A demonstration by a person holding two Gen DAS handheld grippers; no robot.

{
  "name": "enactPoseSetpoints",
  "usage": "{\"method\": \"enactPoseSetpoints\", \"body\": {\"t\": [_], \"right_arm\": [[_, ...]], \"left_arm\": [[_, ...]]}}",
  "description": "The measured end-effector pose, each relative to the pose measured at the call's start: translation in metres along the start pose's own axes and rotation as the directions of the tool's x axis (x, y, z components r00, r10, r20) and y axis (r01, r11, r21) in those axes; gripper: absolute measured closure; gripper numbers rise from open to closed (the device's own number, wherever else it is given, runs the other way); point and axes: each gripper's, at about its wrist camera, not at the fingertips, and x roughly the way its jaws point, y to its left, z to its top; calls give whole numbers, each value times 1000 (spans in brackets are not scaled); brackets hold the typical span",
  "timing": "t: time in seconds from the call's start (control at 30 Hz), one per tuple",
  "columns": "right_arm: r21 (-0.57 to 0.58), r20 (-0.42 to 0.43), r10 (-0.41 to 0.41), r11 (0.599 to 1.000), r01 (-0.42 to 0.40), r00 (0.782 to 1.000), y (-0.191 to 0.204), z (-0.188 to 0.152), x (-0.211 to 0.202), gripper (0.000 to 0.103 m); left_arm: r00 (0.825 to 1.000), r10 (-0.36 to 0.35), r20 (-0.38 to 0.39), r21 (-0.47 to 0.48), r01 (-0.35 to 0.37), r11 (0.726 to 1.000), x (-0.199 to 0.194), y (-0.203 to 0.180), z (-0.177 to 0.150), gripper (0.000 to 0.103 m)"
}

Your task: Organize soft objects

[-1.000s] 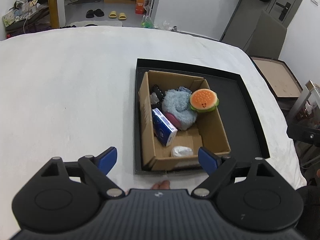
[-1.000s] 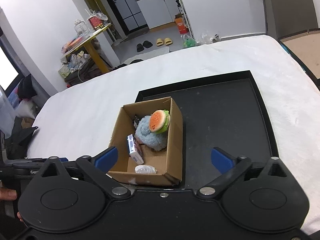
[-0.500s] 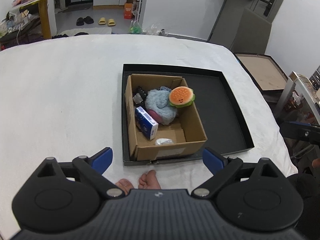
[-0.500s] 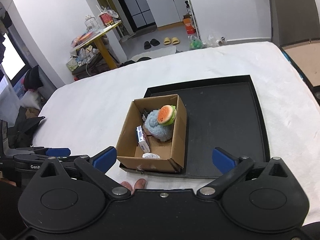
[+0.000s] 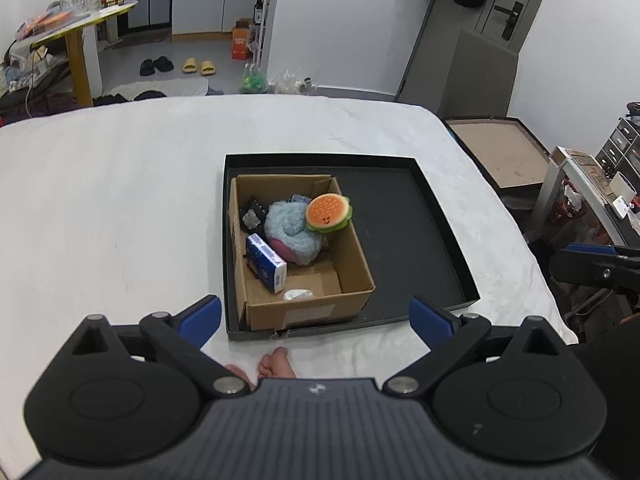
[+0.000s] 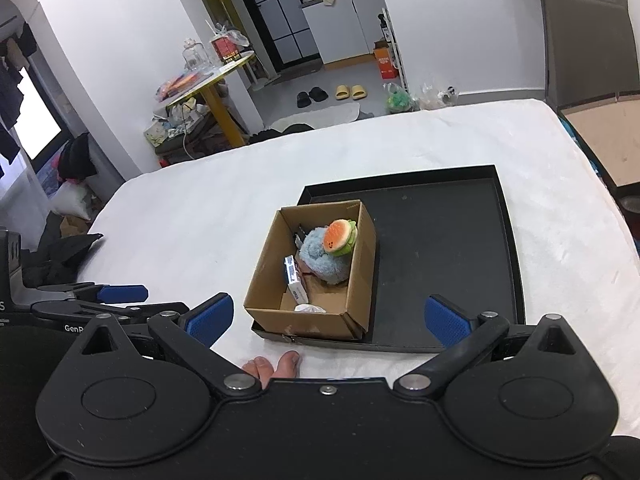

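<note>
A cardboard box [image 5: 308, 312] [image 6: 304, 324] stands in the left part of a black tray [image 5: 420, 232] [image 6: 448, 248] on a white bed. Inside lie a fluffy blue plush [image 5: 292, 232] [image 6: 324, 260], a burger plush [image 5: 328, 212] [image 6: 340, 236] leaning on it, a blue-and-white pack [image 5: 266, 262] [image 6: 294, 276] and a small white crumpled item [image 5: 298, 294]. My left gripper [image 5: 316, 314] hovers above and short of the box, its jaws opening wide with nothing between them. My right gripper [image 6: 330, 318] hangs beside it, open and empty.
The person's toes [image 5: 276, 364] rest on the bed cover [image 5: 120, 200] just before the tray. The tray's right half is bare. Beyond the bed's right edge lies an open brown-lined case [image 5: 500, 152]. A yellow table [image 5: 76, 28] and slippers are far behind.
Both grippers have risen and drawn back, so the box and tray look smaller and farther. The left jaws have spread wider. The box's contents have not moved.
</note>
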Motion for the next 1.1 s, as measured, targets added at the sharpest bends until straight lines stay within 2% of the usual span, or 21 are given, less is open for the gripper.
{"method": "enactPoseSetpoints", "body": {"t": [0.33,0.7,1.1], "right_arm": [[-3,15,0,1000,0,1000,0,0,-14,0],[7,4,-13,1000,13,1000,-1,1,-13,0],[31,-6,8,999,-8,1000,-7,-2,-13,0]], "left_arm": [[1000,16,9,9,-16,1000,-9,-6,2,3],[1000,13,2,7,-13,1000,-9,-6,3,3],[1000,4,-13,-8,-4,1000,-5,-4,3,3]]}}
